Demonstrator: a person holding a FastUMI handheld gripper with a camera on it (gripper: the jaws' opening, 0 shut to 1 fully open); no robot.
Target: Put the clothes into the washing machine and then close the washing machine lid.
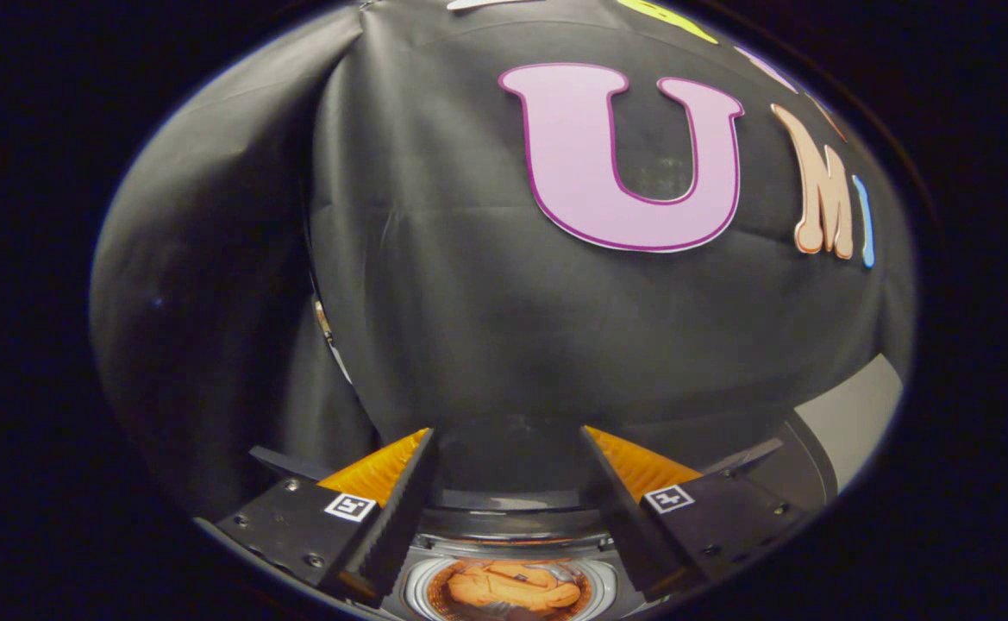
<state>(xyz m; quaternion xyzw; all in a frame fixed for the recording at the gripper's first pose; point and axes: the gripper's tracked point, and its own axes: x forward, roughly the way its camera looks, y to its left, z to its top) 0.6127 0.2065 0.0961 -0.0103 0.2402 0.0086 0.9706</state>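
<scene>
My gripper (505, 431) is open, with a wide gap between its fingers and nothing held. Low between the fingers, close under them, I look down into the washing machine's round drum (416, 590) with its pale rim. An orange garment (512, 588) lies bunched inside the drum. Just beyond the drum's opening runs a dark curved band (504, 520) of the machine's top; I cannot tell whether it is the lid. The fingers hide the machine's sides.
The booth's black cloth wall (486, 328) hangs close ahead beyond the fingers, with a fold on its left side. A pale grey surface (857, 414) shows to the right, past a dark curved edge (801, 466).
</scene>
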